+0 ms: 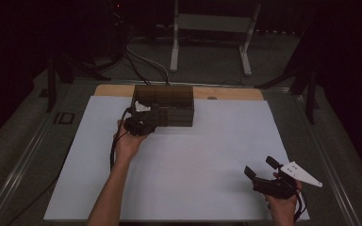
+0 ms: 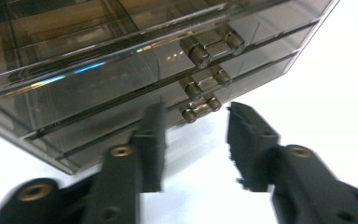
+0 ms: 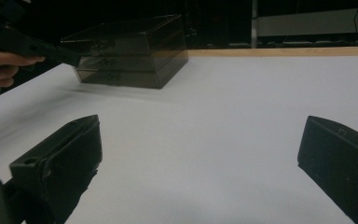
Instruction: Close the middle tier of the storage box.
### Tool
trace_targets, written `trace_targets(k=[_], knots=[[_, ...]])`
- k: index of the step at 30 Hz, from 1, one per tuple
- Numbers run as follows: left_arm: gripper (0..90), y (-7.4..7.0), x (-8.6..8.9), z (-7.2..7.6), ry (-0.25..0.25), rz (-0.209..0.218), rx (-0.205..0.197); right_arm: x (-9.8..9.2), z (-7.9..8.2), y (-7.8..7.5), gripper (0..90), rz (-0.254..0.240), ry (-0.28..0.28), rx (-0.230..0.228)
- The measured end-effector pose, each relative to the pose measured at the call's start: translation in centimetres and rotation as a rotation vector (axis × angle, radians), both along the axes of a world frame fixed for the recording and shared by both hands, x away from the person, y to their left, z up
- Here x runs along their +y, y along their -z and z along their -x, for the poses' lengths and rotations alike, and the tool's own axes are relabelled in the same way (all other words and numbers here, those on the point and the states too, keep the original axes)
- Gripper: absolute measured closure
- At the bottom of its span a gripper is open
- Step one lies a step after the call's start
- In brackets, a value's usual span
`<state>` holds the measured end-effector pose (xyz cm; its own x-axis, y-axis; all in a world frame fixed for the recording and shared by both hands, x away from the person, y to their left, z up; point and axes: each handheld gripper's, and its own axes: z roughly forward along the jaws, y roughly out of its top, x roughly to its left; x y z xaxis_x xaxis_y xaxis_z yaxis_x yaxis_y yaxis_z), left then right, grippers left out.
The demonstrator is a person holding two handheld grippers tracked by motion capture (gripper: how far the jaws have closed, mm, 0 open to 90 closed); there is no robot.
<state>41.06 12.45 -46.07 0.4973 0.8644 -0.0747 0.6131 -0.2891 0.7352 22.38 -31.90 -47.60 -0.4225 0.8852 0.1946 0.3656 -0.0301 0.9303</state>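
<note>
A smoky see-through drawer box [image 1: 162,106] with three stacked drawers stands at the far middle of the white sheet [image 1: 193,160]. My left gripper [image 1: 151,117] is at its front left face. In the left gripper view the jaws [image 2: 196,116] stand apart with nothing between them, just short of the lowest drawer handle [image 2: 199,108]; two more handles [image 2: 205,83] sit above it on the box [image 2: 98,79]. My right gripper [image 1: 259,165] rests open at the near right, far from the box [image 3: 130,51]. Its jaws [image 3: 200,130] are wide over bare sheet, and the left gripper [image 3: 51,49] shows beyond.
A wooden board edge [image 1: 226,93] shows behind the sheet. Farther back on the floor are a white stand's legs [image 1: 174,47] and dark cables [image 1: 141,61]. The table's metal rails run along both sides.
</note>
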Motion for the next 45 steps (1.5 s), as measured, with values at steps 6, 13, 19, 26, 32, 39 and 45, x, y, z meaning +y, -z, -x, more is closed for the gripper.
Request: trace_targets(k=[6, 13, 19, 26, 32, 39, 45], knots=[[38.4, -0.8, 0.9, 1.3, 0.000, 0.029, -0.026, 0.1, 0.0, 0.0, 0.0, 0.003, -0.003, -0.001], [3.1, -1.3, 1.8, 3.1, 0.027, 0.044, -0.049, 0.2, 0.0, 0.0, 0.0, 0.006, -0.006, 0.000], [1.9, -2.0, 3.0, 4.6, 0.042, 0.109, -0.092, 0.3, 0.0, 0.0, 0.0, 0.010, -0.007, -0.002], [0.8, -2.8, 4.2, 6.2, 0.032, 0.112, -0.137, 0.3, 0.0, 0.1, 0.0, 0.009, -0.007, 0.001], [0.8, -3.2, 5.5, 8.3, 0.035, 0.109, -0.215, 0.3, 0.0, 0.1, 0.0, 0.009, -0.006, 0.000], [0.9, -2.8, 6.5, 9.7, 0.037, 0.121, -0.254, 0.5, 0.0, 0.1, 0.0, 0.012, -0.011, 0.000], [0.9, -2.3, 7.3, 10.7, 0.039, 0.133, -0.270, 0.5, 0.0, 0.1, 0.0, 0.013, -0.010, 0.000]])
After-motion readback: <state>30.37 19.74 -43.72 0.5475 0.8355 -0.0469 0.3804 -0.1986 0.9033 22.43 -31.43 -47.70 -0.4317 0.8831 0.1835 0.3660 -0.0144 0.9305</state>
